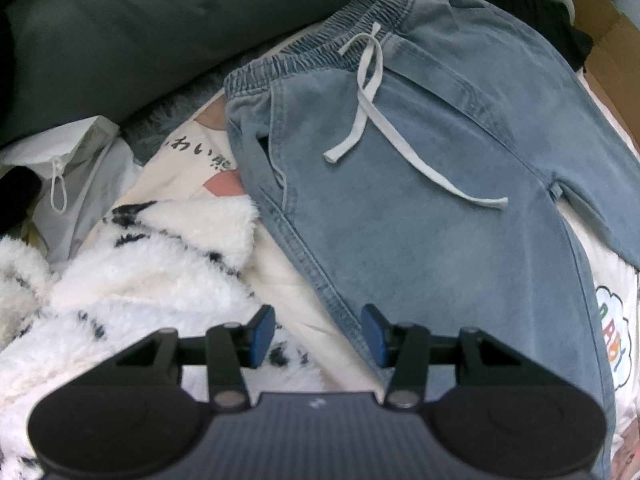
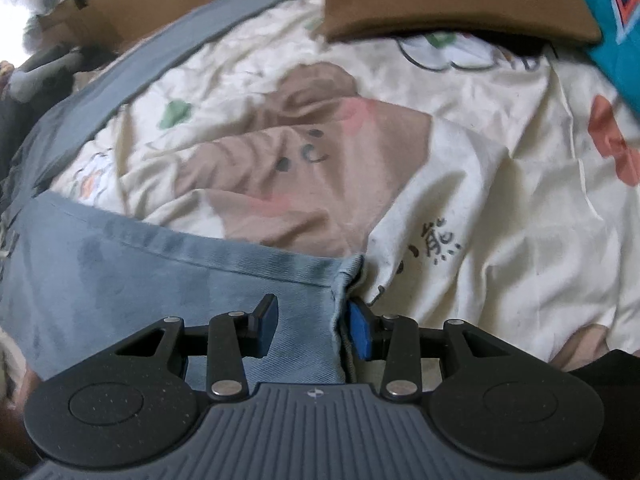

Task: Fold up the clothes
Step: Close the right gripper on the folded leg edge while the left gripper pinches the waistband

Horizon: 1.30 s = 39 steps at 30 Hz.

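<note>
Ahead and to the left of your left claw, the cream bedsheet (image 1: pixel 188 168) carries Japanese characters reading "わい", the next one partly hidden. Just ahead-right of your right claw, the same sheet (image 2: pixel 500 240) shows "熊". Coloured letters at the left view's right edge are unreadable.

Left gripper (image 1: pixel 318 336), lower centre of the left wrist view: matte black body with a ribbed dark grey central plate bearing a small white mark. 2 round black housings flank the plate, 1 at each lower corner. 2 black linkage arms rise from silver pivot pins, with further silver pins at the upper joints. Each finger ends in a blue pad (image 1: pixel 262 334) backed by a black bracket.

Right gripper (image 2: pixel 314 330), lower centre of the right wrist view: identical construction. The round housings show fine pale speckling. The ribbed plate carries a small circular mark at its top centre. The pads (image 2: pixel 359 330) are brighter blue.
</note>
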{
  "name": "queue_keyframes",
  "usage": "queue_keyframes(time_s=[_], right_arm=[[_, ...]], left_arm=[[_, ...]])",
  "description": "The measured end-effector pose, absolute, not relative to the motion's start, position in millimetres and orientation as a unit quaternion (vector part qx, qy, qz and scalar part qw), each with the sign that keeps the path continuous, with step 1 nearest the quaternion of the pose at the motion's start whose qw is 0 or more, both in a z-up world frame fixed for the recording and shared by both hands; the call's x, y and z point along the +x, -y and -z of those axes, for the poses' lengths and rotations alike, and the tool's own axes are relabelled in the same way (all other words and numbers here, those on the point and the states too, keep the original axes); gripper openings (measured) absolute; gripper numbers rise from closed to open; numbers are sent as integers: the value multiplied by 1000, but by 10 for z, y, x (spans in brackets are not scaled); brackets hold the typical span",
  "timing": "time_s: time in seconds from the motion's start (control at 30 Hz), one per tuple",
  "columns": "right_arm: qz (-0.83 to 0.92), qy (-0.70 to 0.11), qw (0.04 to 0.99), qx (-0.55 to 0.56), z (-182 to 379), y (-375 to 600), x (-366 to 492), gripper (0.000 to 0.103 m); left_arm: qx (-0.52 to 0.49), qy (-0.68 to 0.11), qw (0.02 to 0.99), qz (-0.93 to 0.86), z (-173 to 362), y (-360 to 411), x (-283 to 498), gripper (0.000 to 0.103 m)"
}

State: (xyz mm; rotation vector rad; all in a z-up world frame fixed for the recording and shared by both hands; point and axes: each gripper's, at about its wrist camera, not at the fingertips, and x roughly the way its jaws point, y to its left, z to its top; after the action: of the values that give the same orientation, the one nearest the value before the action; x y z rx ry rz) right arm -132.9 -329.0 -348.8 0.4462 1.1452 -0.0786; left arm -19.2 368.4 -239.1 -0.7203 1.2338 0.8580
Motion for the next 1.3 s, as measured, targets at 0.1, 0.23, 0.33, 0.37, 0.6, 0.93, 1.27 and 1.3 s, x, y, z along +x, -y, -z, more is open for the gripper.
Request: queue_keyframes(time_s=[0.1, 0.23, 0.33, 0.37, 0.6, 0.93, 1.27, 1.3], right_arm=[[53, -536, 811, 227, 3586, 3374, -1306, 45], [63, -535, 808, 237, 3617, 3421, -1266, 18], [64, -547, 805, 221, 3608, 3437, -1275, 4], [65, -547, 806, 217, 3594, 3449, -1287, 4], [82, -534, 817, 201, 3405, 3463, -1332, 3], [135, -547, 808, 173, 3370, 3395, -1170, 2], [159, -576, 791, 133, 3514, 3295, -979, 3], [160, -579, 790, 127, 3516, 3285, -961, 3]], left_arm=[[-319, -549, 674, -377, 2393, -3662, -155, 51], [-314, -549, 679, -372, 2384, -3627, -86, 51], [-316, -546, 682, -370, 2378, -3619, -41, 51], [-315, -545, 684, -369, 2381, -3620, -27, 51], [-314, -536, 691, -369, 2437, -3679, 63, 51], [-297, -529, 680, -412, 2599, -4261, 94, 38], [-297, -498, 696, -423, 2664, -4997, 259, 12], [-297, -495, 699, -421, 2668, -5063, 287, 12]])
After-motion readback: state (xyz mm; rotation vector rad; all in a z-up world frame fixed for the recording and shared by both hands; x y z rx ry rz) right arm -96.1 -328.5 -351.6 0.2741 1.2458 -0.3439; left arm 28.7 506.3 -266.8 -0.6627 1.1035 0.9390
